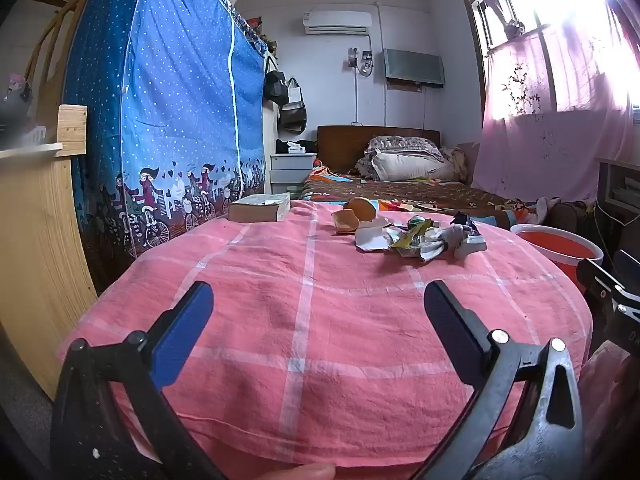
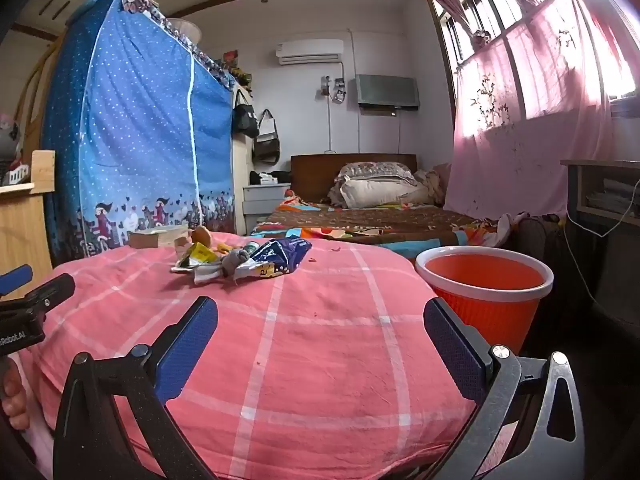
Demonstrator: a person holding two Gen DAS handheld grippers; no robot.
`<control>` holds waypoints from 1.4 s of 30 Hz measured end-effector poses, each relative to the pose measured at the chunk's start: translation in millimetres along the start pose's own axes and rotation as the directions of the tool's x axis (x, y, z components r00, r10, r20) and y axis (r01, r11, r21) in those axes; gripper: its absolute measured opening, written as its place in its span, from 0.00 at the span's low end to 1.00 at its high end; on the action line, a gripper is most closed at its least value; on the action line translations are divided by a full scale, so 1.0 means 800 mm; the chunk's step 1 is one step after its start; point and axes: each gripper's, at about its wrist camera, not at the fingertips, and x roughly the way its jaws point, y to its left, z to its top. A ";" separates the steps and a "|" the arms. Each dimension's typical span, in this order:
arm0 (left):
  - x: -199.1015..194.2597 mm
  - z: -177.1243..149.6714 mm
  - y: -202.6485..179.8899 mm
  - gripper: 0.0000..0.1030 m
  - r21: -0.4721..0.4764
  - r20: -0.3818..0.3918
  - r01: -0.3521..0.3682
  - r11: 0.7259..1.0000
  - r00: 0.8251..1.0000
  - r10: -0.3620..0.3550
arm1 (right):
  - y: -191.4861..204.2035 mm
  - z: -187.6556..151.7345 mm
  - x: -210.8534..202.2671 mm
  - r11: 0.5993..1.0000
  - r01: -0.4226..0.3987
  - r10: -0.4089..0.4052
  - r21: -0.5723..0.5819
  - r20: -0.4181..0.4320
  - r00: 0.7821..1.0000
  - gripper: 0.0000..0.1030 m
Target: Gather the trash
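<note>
Between the wide-spread fingers of the left gripper (image 1: 318, 300) nothing is being held; only the pink checked cloth (image 1: 312, 320) is lying under the gap. The right gripper (image 2: 320, 316) is standing just as wide apart and is gripping nothing either, with the same cloth stretching beneath it. A fingertip (image 1: 296, 472) of the person is showing at the very bottom edge of the left wrist view, and part of a hand (image 2: 14, 396) is showing at the lower left of the right wrist view.

Ahead of both grippers and well apart from them, the trash pile (image 1: 416, 236) is sitting on the cloth, up and to the right of the left gripper and up and to the left of the right one. A torn white carton piece (image 1: 372, 238) is lying nearest the left gripper, with a yellow wrapper (image 2: 202, 254), a grey wad (image 2: 236, 260) and a blue snack bag (image 2: 280, 258) bunched together, touching one another. Just behind the pile, brown bread-like pieces (image 1: 356, 214) are sitting on the cloth.

Off to the right of the right gripper, beside the cloth's edge, an orange bin (image 2: 484, 300) with a white rim is standing upright.

Further ahead and to the left of the pile, a thick book (image 1: 260, 208) is lying flat. Beyond that, a bed (image 1: 400, 190) with pillows is filling the back of the room, with a blue dotted curtain (image 1: 176, 112) hanging at the left.
</note>
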 end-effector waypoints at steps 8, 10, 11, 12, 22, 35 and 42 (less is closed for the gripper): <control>0.000 0.000 0.000 1.00 0.000 0.004 0.004 1.000 1.000 -0.004 | 0.000 0.000 0.000 1.000 0.005 -0.005 -0.001 0.000 1.000 1.00; 0.000 0.000 0.000 1.00 -0.001 0.004 0.003 1.000 1.000 -0.003 | 0.000 0.000 0.000 1.000 0.002 -0.002 -0.004 0.002 1.000 1.00; -0.001 0.000 0.000 1.00 -0.002 0.004 0.002 1.000 1.000 -0.002 | 0.000 0.000 0.001 1.000 0.002 -0.002 -0.003 -0.002 1.000 1.00; -0.001 0.000 0.000 1.00 -0.003 0.004 0.003 1.000 1.000 -0.003 | 0.000 0.000 0.001 1.000 0.002 -0.002 -0.003 -0.002 1.000 1.00; 0.003 -0.006 0.001 1.00 -0.006 0.002 0.002 1.000 1.000 -0.002 | 0.000 -0.001 0.000 1.000 0.001 -0.001 -0.001 -0.001 1.000 1.00; 0.003 -0.006 0.004 1.00 -0.003 0.005 0.005 1.000 1.000 -0.005 | 0.000 -0.001 0.000 1.000 0.002 -0.002 -0.001 -0.002 1.000 1.00; 0.003 -0.006 0.003 1.00 -0.005 0.003 0.003 1.000 1.000 -0.003 | 0.000 -0.001 0.000 1.000 0.001 -0.001 0.000 -0.002 1.000 1.00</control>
